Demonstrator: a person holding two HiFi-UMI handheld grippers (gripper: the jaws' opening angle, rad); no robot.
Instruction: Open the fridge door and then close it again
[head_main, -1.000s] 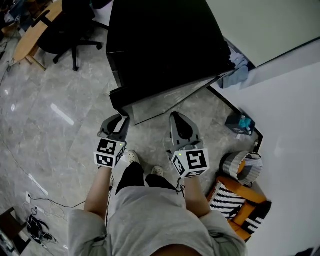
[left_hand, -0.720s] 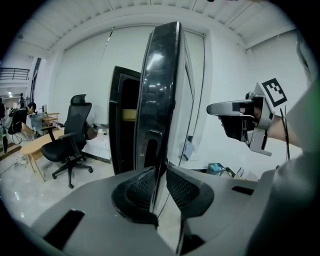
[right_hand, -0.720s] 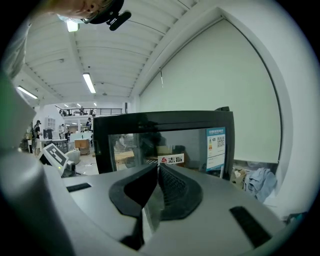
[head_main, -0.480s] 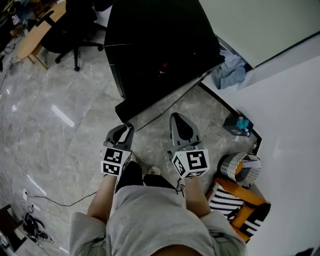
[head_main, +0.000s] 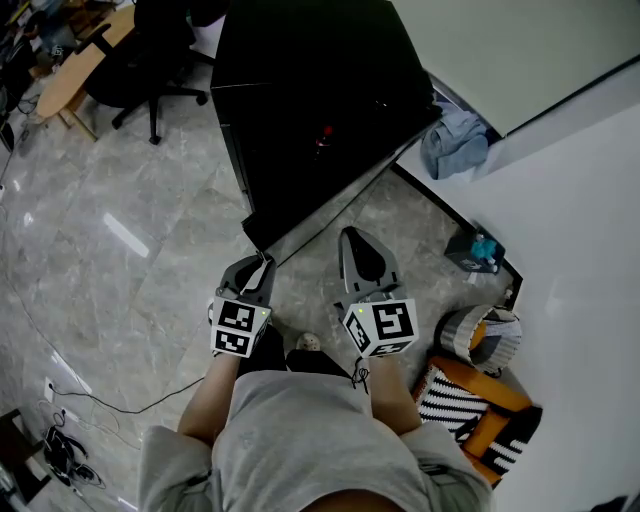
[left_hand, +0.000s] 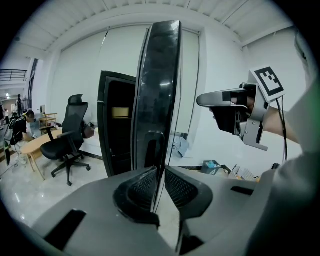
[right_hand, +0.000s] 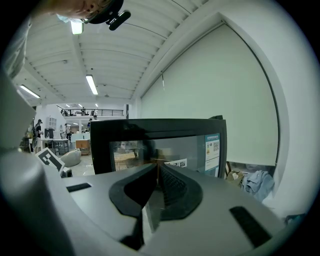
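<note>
At the far left edge of the grey stone floor (head_main: 120, 200) stood a wooden desk (head_main: 75, 60) with a black office chair (head_main: 140, 50) just beside it. A thin cable (head_main: 110, 405) trailed over the floor near the person's left side.

The left gripper (head_main: 258, 262) pointed at the free end of the fridge door (left_hand: 159, 75). Its jaws had just been closing and stood nearly together, with only a narrow slit left and nothing pinched in it. The door's edge rose just ahead of the tips, wider than the slit; whether the tips touched it could not be told.

The black fridge (head_main: 320, 60) stood against the far wall. Its door was swung well out toward the person, edge-on to the left gripper, with the dark open cabinet showing to the left of it.

The right gripper (head_main: 352, 236) hovered near the door's glass face, apart from it, with its jaws pressed together at the tips and empty.

Further right, a blue cloth (head_main: 455, 140) lay at the floor's edge by the fridge's far corner. A small dark box (head_main: 478, 250) sat in the floor's right corner at the white wall (head_main: 570, 220), and an orange, black-and-white striped bag (head_main: 470, 405) lay nearer the person.
</note>
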